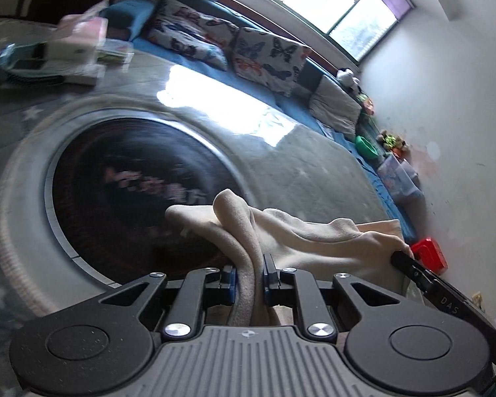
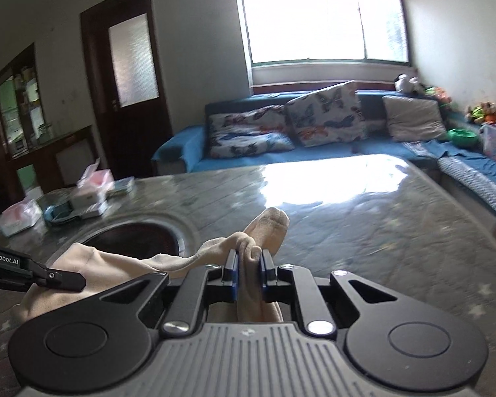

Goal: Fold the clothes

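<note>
Left wrist view: the left gripper (image 1: pixel 249 276) is clamped on a bunched edge of a cream cloth (image 1: pixel 301 231), which drapes off toward the right gripper (image 1: pixel 401 254) at the far side. In the right wrist view the right gripper (image 2: pixel 249 266) pinches another gathered part of the same cloth (image 2: pixel 115 261), with a rounded end poking out past its fingers, and the left gripper (image 2: pixel 66 276) enters from the left. The cloth hangs slack between the two, above a grey table (image 2: pixel 380 225) with a dark round inset (image 2: pixel 139 240).

Judging from this, the cloth is held up between both grips, mid-handling. To do it well, draw the two grips apart until the span is taut and level, then lower it flat onto open table beside the inset. Beyond, a blue sofa (image 2: pixel 347 152) with cushions.
</note>
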`<action>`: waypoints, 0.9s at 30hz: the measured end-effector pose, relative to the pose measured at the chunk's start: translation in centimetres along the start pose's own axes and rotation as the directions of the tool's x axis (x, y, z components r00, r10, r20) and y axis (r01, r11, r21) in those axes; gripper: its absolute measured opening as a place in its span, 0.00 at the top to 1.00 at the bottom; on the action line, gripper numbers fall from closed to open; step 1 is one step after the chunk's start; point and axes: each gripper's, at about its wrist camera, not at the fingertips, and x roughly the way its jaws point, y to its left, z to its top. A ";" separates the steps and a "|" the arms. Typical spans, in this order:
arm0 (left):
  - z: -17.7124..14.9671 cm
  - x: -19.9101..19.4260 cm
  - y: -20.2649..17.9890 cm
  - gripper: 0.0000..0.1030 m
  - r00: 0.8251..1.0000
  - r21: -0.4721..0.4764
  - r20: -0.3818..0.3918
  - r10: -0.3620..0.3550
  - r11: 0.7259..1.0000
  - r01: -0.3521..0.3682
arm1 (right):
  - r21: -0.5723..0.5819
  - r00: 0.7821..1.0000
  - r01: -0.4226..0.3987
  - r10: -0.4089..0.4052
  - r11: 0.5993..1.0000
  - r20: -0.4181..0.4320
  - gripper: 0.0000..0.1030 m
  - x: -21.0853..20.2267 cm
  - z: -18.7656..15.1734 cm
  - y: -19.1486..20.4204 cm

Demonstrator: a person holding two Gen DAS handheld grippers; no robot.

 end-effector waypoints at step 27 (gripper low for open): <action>2.0 9.8 -10.8 0.90 0.996 0.169 -0.070 -0.059 0.983 0.070 | 0.042 0.956 0.293 -0.294 0.955 0.003 0.89 0.4 1.3 -10.5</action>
